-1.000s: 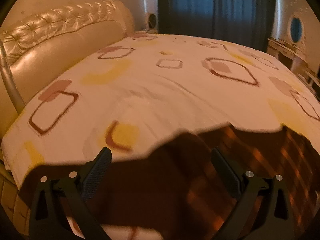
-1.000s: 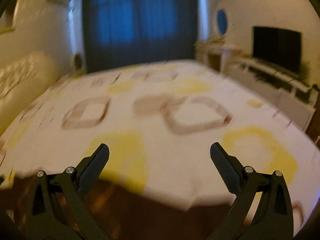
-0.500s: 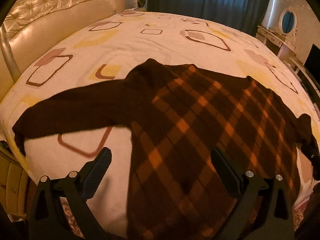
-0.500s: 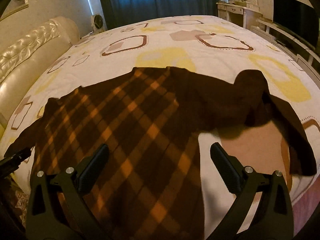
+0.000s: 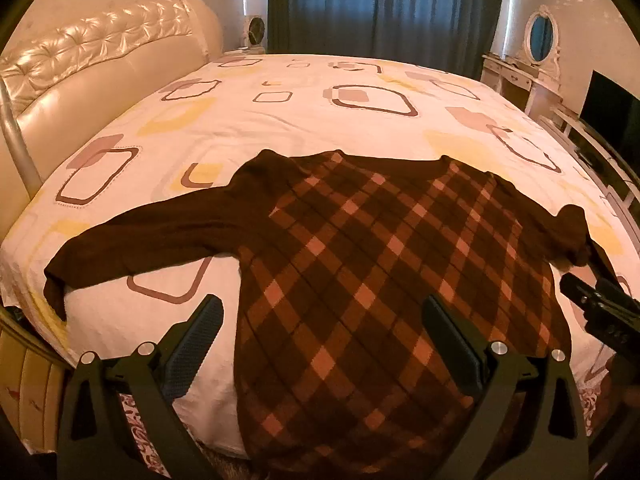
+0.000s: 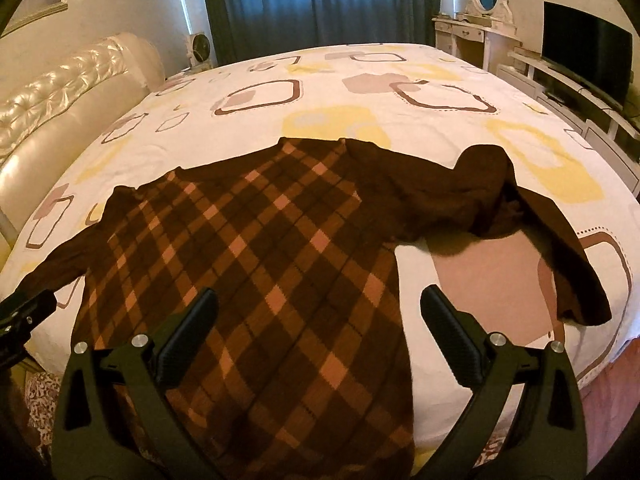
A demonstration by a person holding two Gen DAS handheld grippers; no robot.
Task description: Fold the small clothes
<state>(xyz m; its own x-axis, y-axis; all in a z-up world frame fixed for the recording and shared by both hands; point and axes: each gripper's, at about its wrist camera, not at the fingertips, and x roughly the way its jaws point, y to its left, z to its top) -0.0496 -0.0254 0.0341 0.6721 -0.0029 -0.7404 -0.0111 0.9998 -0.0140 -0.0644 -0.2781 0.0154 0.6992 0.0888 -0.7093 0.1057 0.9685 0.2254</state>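
The sweater (image 5: pixel 360 264) is dark brown, its body crossed by a diamond plaid of orange-pink squares, while both sleeves are plain brown. Under it, the bedsheet (image 5: pixel 280 120) is white, printed with rounded squares outlined in brown, plus soft yellow and dusty mauve blocks. The headboard (image 5: pixel 100 64) is glossy cream with tufted quilting. The curtains (image 6: pixel 320 0) are deep blue. Both pairs of fingers (image 5: pixel 200 332) (image 6: pixel 448 320) are black, with silver screws.

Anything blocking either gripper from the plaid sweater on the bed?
Nothing visible. The brown plaid sweater lies spread on the patterned bedsheet, directly ahead of the open left gripper and open right gripper.
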